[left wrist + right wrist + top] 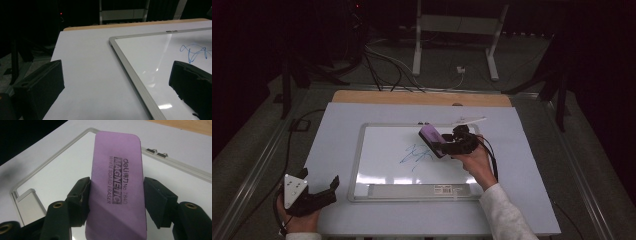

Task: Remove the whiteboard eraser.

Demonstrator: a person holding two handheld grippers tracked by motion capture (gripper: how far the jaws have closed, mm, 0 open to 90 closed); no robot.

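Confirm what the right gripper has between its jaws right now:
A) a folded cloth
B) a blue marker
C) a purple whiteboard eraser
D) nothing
C: in the right gripper view, the right gripper has its two black jaws clamped on the sides of the purple eraser printed "MAGNETIC WHITE BOARD ERASER", above the whiteboard with its blue scribble.

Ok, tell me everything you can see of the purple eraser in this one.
The eraser is a flat, rounded-corner rectangular block with a purple top printed in dark letters "deli MAGNETIC WHITE BOARD ERASER No. 7840". It looks like foam or soft plastic. The right gripper clamps it across its long sides, one black pad on each. In the high view it sits tilted over the whiteboard, just right of the blue scribble; whether it touches the board is unclear.
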